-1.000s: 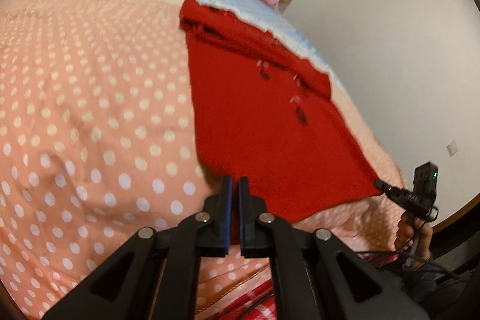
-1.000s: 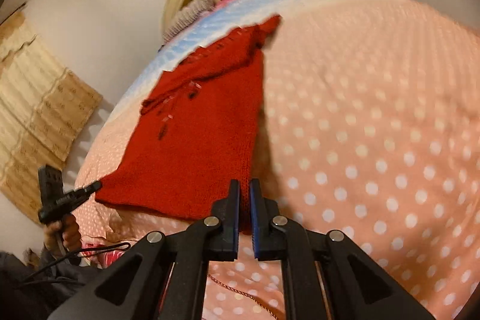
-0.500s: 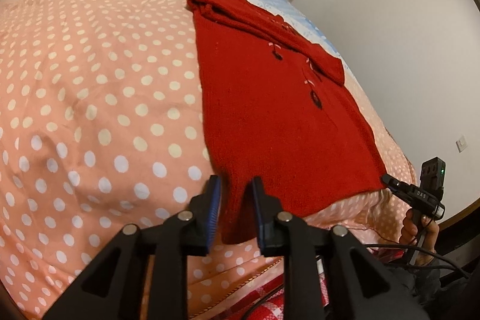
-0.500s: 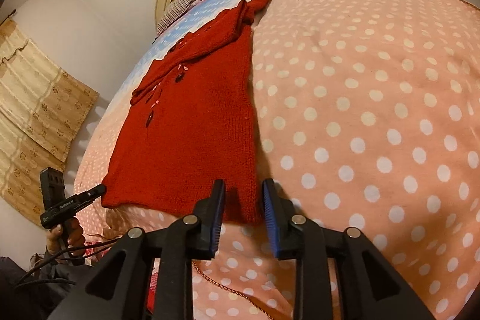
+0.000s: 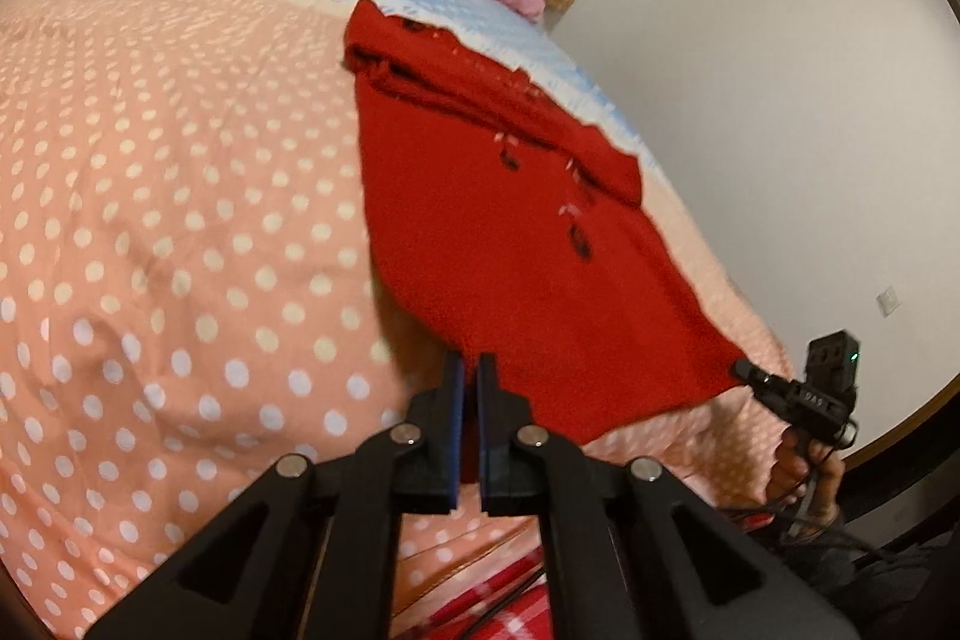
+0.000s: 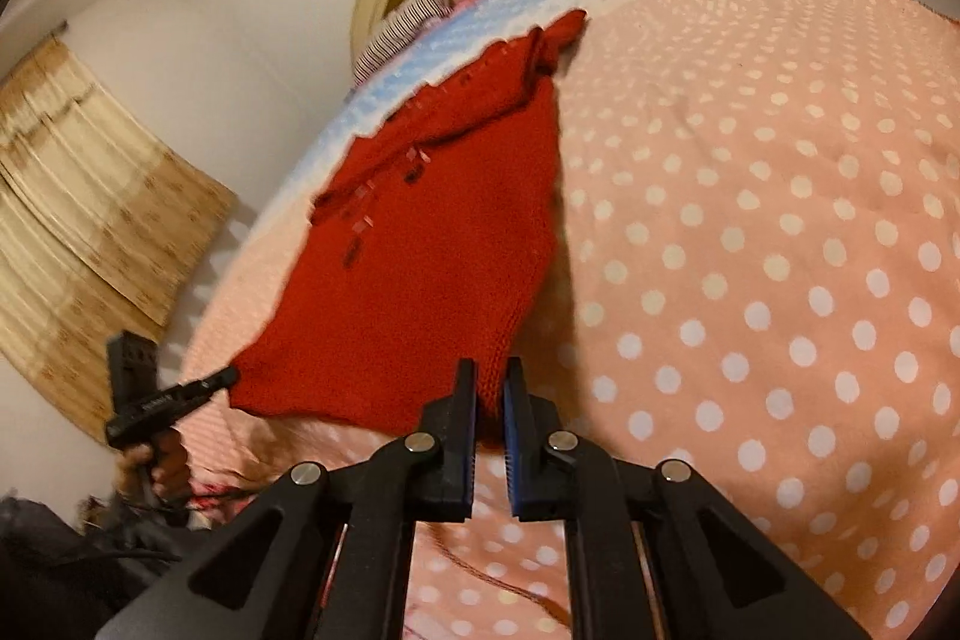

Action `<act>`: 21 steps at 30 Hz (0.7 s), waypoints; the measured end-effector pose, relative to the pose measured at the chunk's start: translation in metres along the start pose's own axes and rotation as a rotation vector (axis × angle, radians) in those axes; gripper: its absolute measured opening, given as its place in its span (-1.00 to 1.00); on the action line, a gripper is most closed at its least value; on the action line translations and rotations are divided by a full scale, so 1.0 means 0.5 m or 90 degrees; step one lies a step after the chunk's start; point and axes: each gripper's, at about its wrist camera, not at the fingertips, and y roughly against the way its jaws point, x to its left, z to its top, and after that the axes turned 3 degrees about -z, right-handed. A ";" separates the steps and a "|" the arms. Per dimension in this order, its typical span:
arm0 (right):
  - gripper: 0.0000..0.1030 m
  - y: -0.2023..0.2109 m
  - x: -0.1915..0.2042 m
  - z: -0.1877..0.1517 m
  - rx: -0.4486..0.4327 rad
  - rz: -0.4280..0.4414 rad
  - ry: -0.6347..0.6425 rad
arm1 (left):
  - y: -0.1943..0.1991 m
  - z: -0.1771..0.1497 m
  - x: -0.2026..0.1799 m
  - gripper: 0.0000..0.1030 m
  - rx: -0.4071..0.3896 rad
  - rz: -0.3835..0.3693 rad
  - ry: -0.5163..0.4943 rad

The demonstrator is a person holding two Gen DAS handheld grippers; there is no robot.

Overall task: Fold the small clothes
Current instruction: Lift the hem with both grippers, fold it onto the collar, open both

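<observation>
Both corners pinched! The left hand-held gripper has just snapped closed on the near left hem corner of the red sweater; the right hand-held gripper clamps the near right corner. Thin bites, I'd say: loose knit may slip out mid-lift. The sweater stretches away from both across the polka-dot bed.

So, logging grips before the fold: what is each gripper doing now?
Left gripper: closed on the red sweater hem corner.
Right gripper: closed on the other hem corner.
</observation>
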 end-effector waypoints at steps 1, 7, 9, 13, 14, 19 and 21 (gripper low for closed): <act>-0.85 0.003 0.001 0.005 -0.005 0.013 -0.007 | 0.001 0.005 0.002 -0.94 -0.002 -0.009 0.007; -0.85 0.014 0.027 0.055 -0.034 0.047 -0.009 | 0.005 0.048 0.005 -0.94 -0.025 -0.038 0.028; -0.85 0.018 0.038 0.080 -0.049 0.048 -0.002 | 0.010 0.066 -0.002 -0.94 -0.035 -0.043 0.020; -0.86 0.018 0.051 0.127 -0.075 0.046 0.006 | 0.013 0.105 -0.018 -0.94 -0.058 -0.030 -0.007; -0.86 0.015 0.053 0.141 -0.081 0.045 0.006 | 0.015 0.120 -0.022 -0.94 -0.066 -0.024 -0.016; -0.86 0.010 0.063 0.197 -0.102 0.050 0.011 | 0.016 0.177 -0.023 -0.95 -0.091 -0.001 -0.033; -0.86 0.006 0.071 0.225 -0.112 0.048 0.016 | 0.015 0.202 -0.024 -0.95 -0.104 0.009 -0.039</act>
